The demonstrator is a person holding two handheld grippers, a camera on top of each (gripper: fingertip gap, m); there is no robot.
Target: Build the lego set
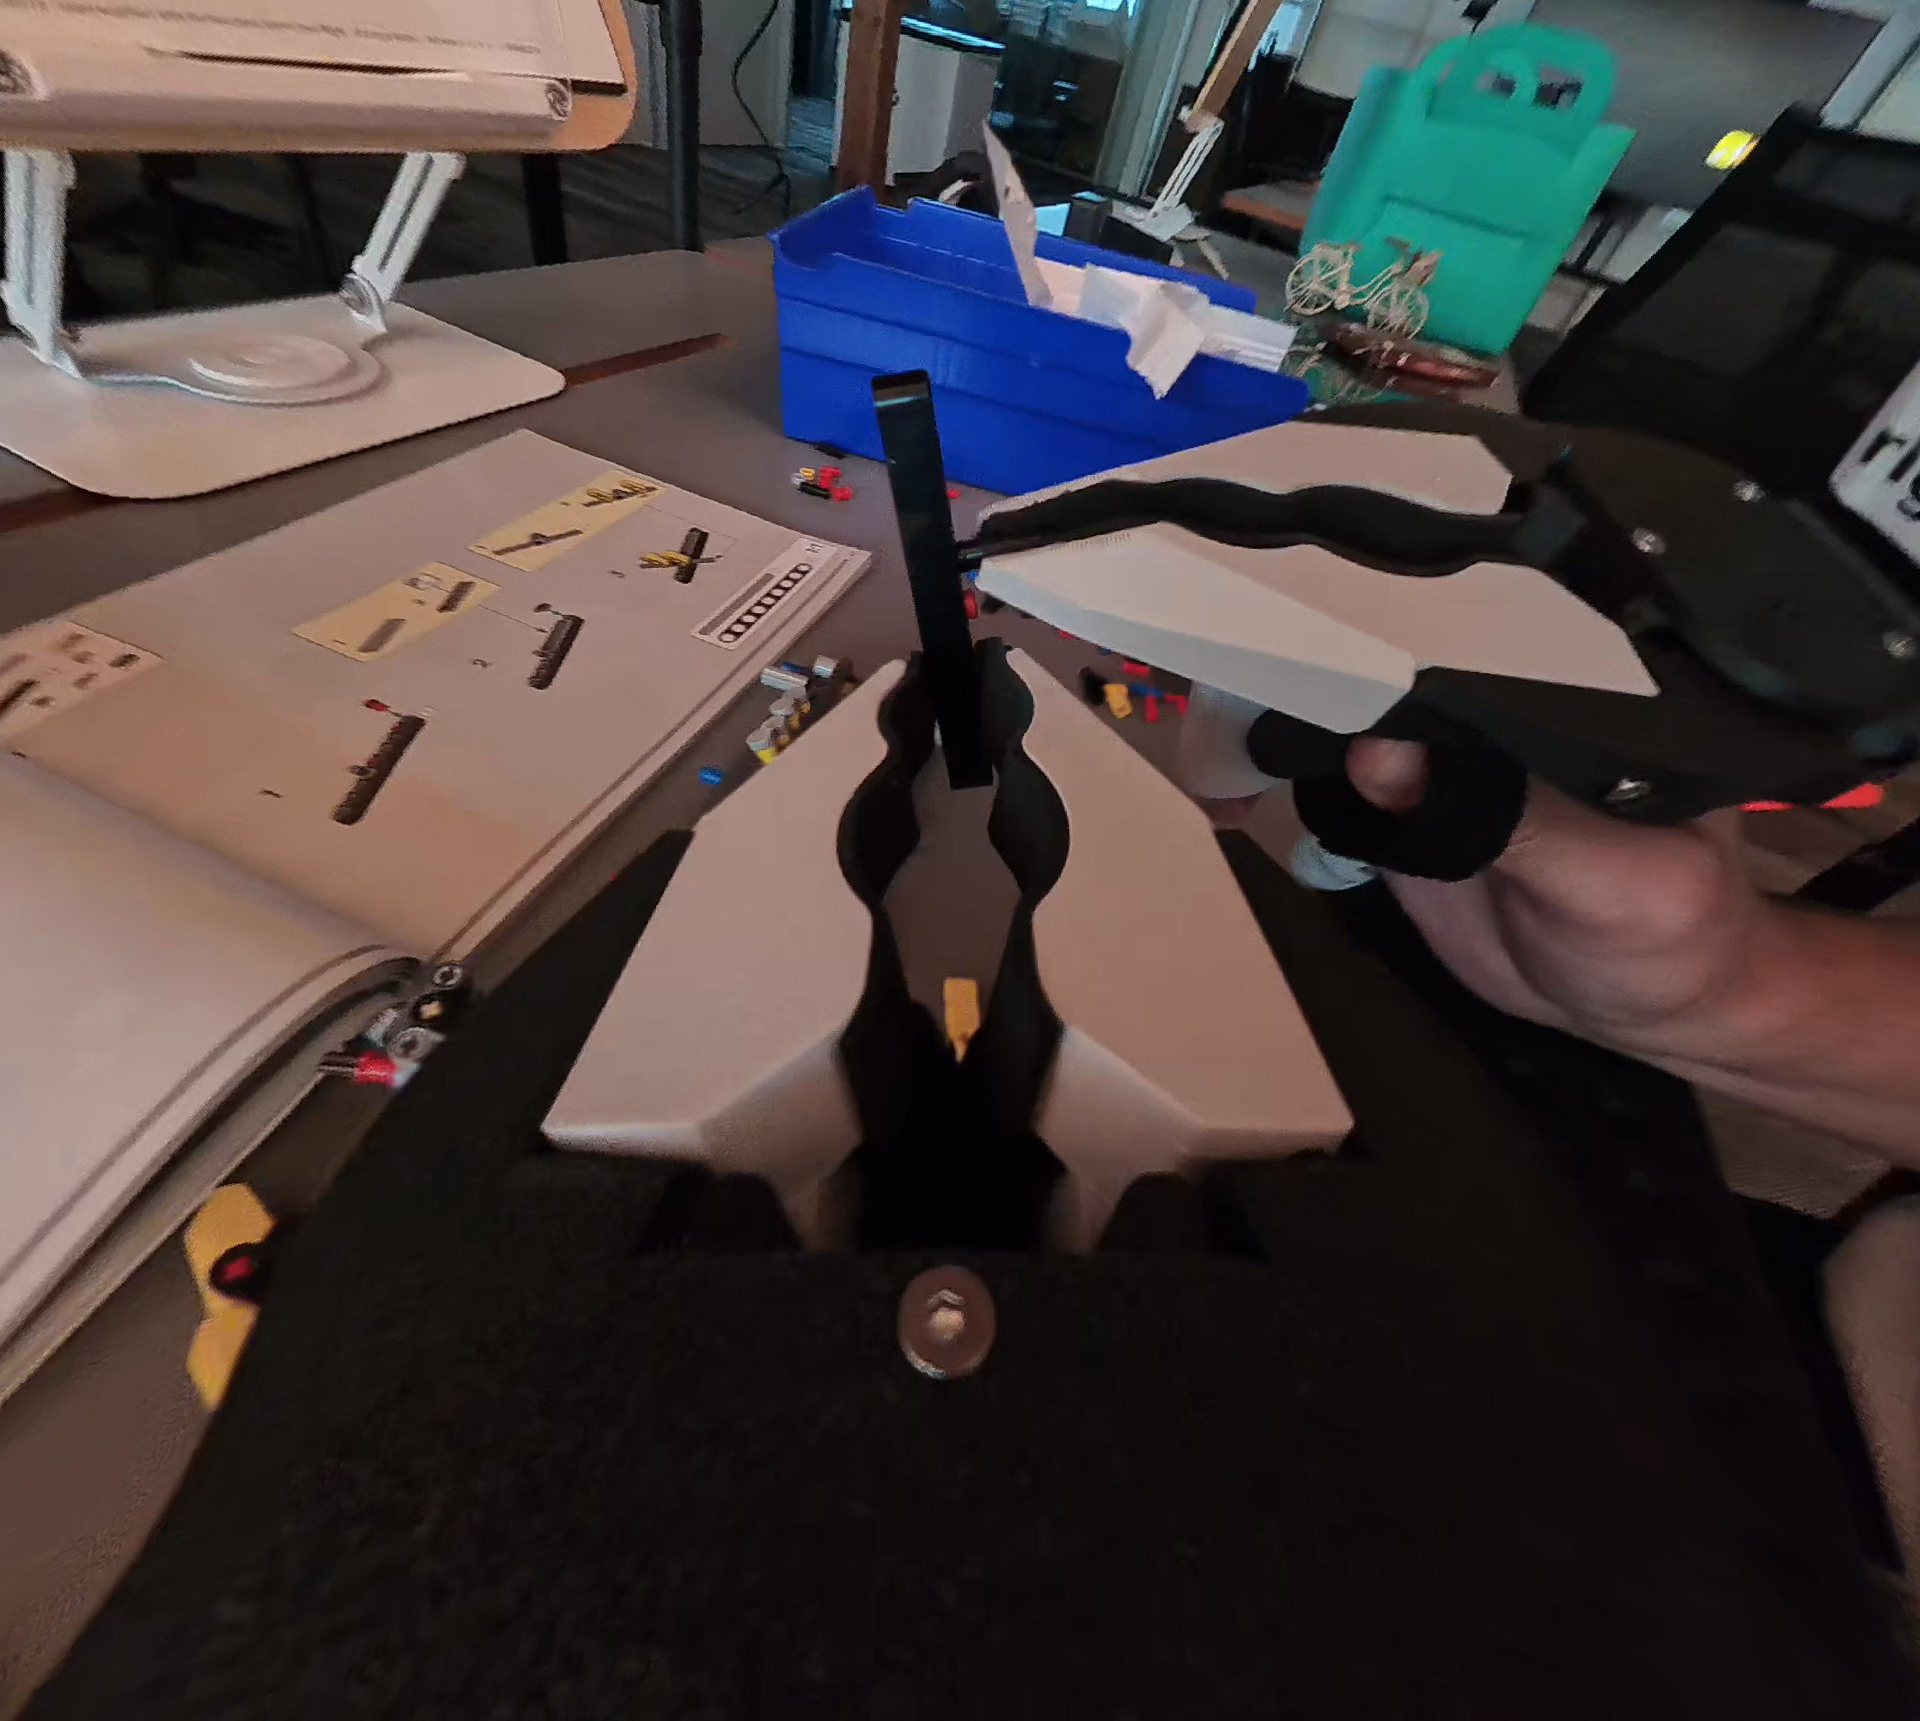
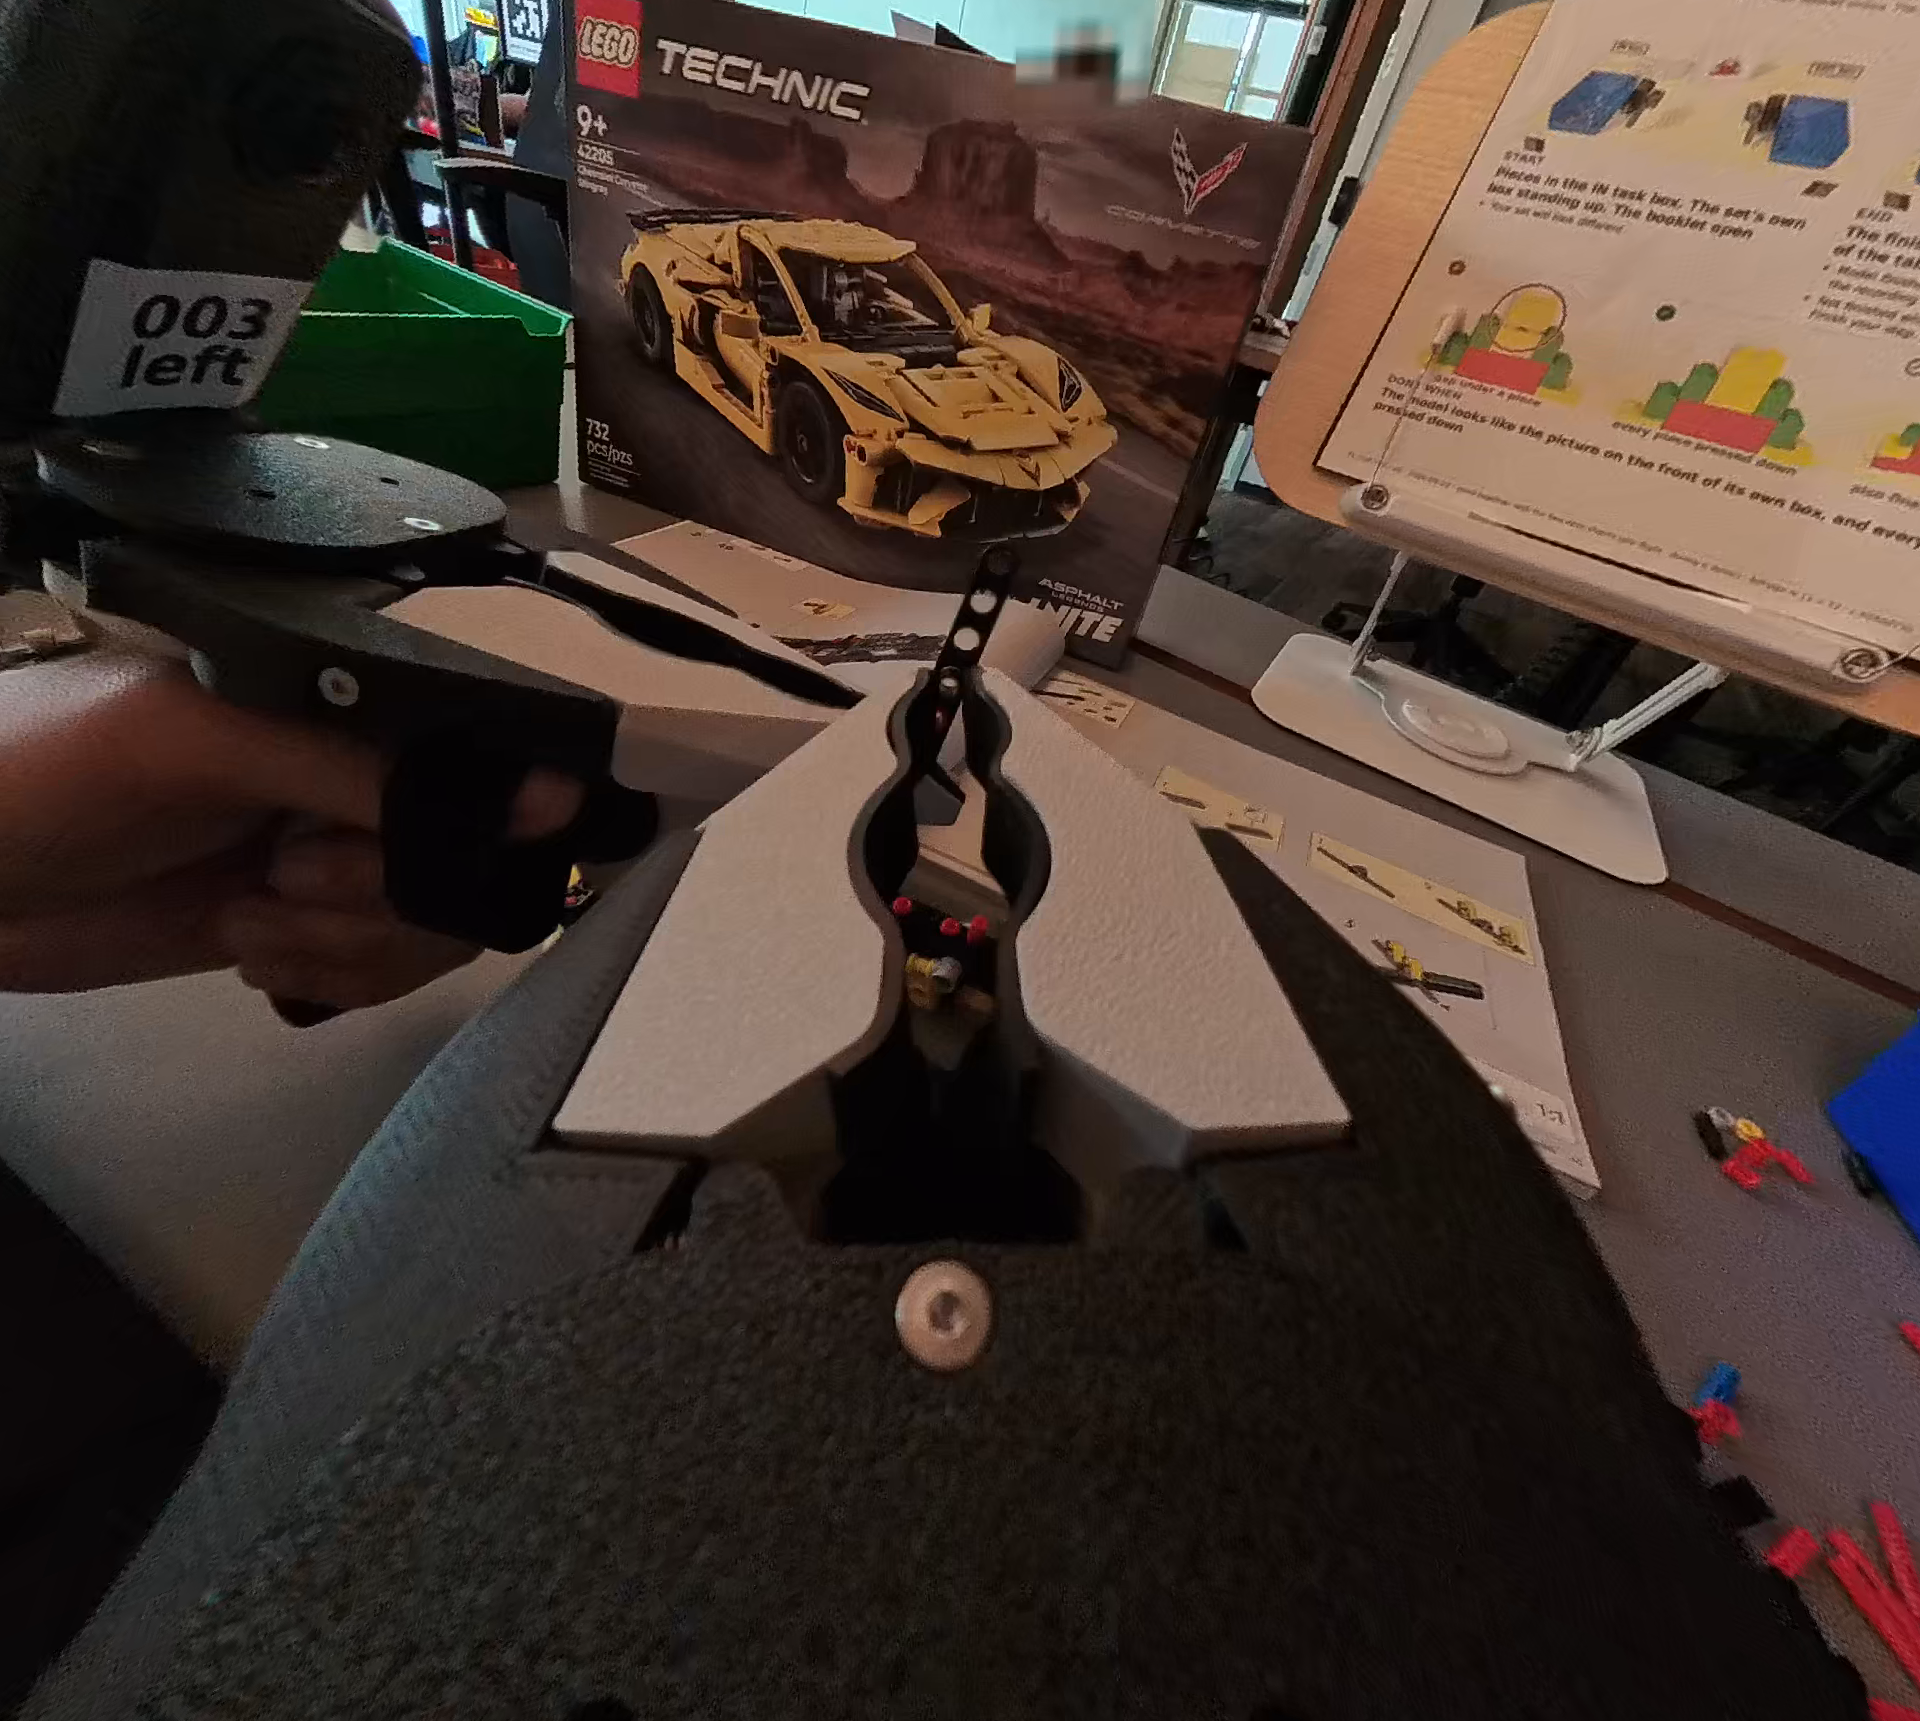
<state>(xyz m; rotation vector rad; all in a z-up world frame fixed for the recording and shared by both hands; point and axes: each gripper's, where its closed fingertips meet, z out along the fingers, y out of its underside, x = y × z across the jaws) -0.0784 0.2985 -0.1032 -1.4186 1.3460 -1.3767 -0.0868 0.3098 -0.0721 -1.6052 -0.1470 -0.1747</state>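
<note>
My left gripper (image 1: 956, 700) is shut on the lower end of a long black beam (image 1: 925, 549) and holds it upright above the table. In the right wrist view the beam (image 2: 977, 622) shows a row of holes. My right gripper (image 1: 977, 549) comes in from the right, level, with its tips against the beam's side. Its jaws are nearly closed on what looks like a small dark pin (image 1: 964, 551) that is hard to make out. In its own view the right gripper (image 2: 951, 700) frames the beam, and the left gripper (image 2: 821, 684) enters from the left.
The open instruction booklet (image 1: 416, 684) lies to the left. A blue bin (image 1: 987, 362) with torn bags stands behind. Loose small pieces (image 1: 800, 705) lie below the grippers, red ones (image 2: 1870, 1567) at the right. The set's box (image 2: 904, 321), a paper stand (image 2: 1455, 736) and a green bin (image 2: 436, 362) stand at the back. My left and right fingertips are right by each other.
</note>
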